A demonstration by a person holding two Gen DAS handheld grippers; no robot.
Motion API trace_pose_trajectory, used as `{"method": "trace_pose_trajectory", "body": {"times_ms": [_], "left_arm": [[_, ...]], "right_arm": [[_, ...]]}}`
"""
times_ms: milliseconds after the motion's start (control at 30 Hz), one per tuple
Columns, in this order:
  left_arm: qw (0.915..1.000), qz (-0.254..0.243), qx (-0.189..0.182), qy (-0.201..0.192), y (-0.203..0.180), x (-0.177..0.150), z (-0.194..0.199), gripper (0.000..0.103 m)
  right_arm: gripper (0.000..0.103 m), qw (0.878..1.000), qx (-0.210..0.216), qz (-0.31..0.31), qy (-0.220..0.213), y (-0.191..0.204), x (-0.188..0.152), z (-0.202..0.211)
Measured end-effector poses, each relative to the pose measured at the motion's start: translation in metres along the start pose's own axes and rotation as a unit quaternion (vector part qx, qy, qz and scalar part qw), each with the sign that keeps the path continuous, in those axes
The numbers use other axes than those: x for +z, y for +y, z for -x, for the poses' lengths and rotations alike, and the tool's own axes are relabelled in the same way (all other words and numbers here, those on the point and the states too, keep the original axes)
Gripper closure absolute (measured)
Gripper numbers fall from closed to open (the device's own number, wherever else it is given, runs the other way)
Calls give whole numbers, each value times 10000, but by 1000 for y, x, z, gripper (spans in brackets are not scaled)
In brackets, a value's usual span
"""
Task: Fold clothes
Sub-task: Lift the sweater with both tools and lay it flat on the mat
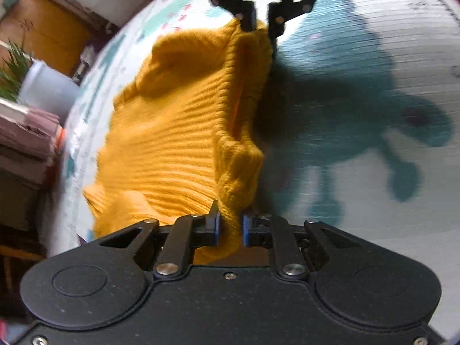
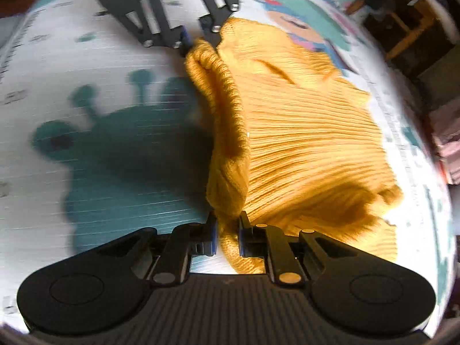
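Observation:
A mustard-yellow ribbed knit sweater lies on a white mat with teal cartoon prints. My left gripper is shut on a bunched edge of the sweater. My right gripper shows at the top of the left wrist view, shut on the opposite end of the same raised edge. In the right wrist view my right gripper is shut on the sweater, and my left gripper grips it at the far end. The edge between them is lifted off the mat; the body of the sweater rests on it.
Left of the mat stand a white pot with a green plant, a stack of pinkish books or boxes and an orange-brown cabinet. A wooden chair frame is at the far right. Dark gripper shadows fall on the mat.

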State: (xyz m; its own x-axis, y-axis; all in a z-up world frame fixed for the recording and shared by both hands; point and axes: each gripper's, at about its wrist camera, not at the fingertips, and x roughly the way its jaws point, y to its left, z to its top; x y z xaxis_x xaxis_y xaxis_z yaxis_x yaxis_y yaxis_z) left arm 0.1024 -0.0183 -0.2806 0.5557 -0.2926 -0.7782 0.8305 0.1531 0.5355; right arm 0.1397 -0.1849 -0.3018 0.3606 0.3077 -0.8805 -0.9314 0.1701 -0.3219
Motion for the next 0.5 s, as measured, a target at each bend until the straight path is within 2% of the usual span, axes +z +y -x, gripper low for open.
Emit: {"method": "trace_pose_trajectory", "body": {"times_ms": [233,333,433,467,500], "left_arm": [[9978,579,-334,38,-36,-2,34,92],[9974,601,-389,44,-55,4,41,92],[9956,721,-602,69,-65,6,48,92],[9945,776,-700,91,-68,6,51,92],[9930,847,-819,127,-68,7,54,92]], "right_arm": [[87,9985,522,74,-126,47,-8,24],[87,9977,657,26,-166,61,-10,32],[87,9964,815,-128,-198,77,-12,43],[86,9956,892,-199,-212,84,-14,46],[78,9936,1059,-322,-234,96,-18,55]]}}
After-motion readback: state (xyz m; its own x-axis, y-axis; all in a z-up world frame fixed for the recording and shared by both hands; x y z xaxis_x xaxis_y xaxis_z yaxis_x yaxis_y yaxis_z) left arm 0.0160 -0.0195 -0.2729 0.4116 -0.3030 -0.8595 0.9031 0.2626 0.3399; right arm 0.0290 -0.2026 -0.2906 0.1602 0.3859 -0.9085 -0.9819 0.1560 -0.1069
